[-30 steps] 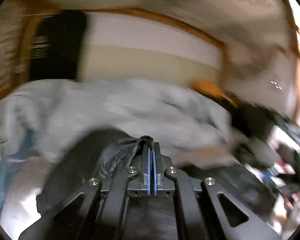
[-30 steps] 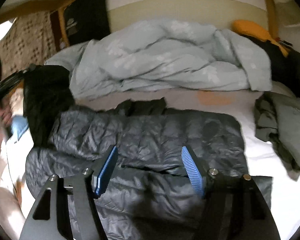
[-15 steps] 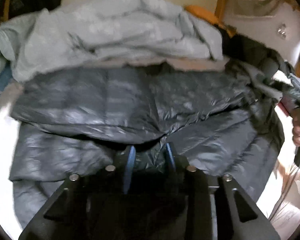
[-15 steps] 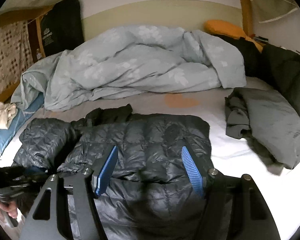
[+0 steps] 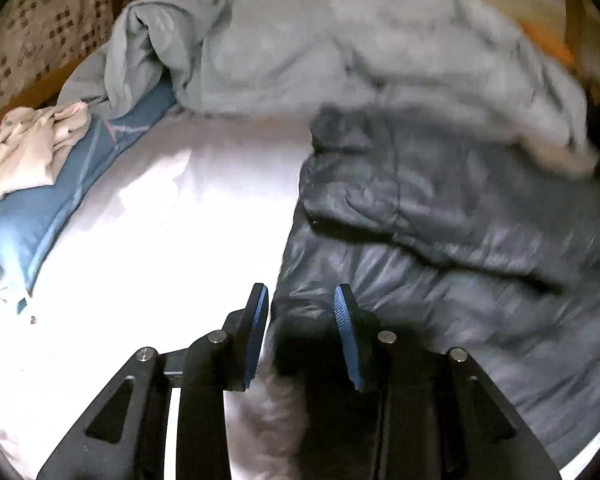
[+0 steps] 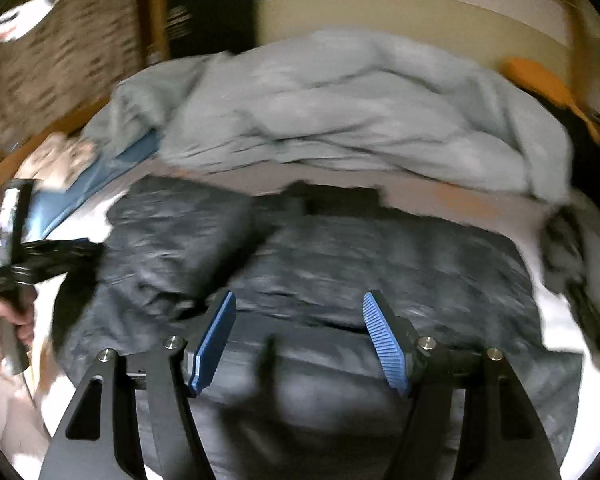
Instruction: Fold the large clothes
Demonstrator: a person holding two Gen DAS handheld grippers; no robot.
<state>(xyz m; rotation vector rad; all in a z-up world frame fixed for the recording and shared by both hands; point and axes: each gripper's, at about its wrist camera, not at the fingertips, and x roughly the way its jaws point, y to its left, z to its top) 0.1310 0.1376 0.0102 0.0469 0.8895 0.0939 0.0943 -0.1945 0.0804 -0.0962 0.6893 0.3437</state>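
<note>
1. Bed sheet (image 5: 160, 240), white: one; one pale blue duvet (image 6: 340, 112) bunched behind.
2. Dark puffer jacket (image 6: 380, 264): one, spread on sheet.
3. Left gripper (image 5: 301, 300): jaws apart, jacket edge between, unclamped.
4. Right gripper (image 6: 299, 312): jaws apart, empty, over jacket.

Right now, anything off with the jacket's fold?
Yes: the dark puffer jacket has its left sleeve folded across the body, bunched and skewed rather than flat. Both views are blurred, so finer detail is unclear.

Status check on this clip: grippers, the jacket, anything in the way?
Left gripper open, jaws at jacket's edge, nothing pinched. Right gripper open, empty, above the dark puffer jacket, sleeve folded in. Crumpled duvet crowds the far side.
</note>
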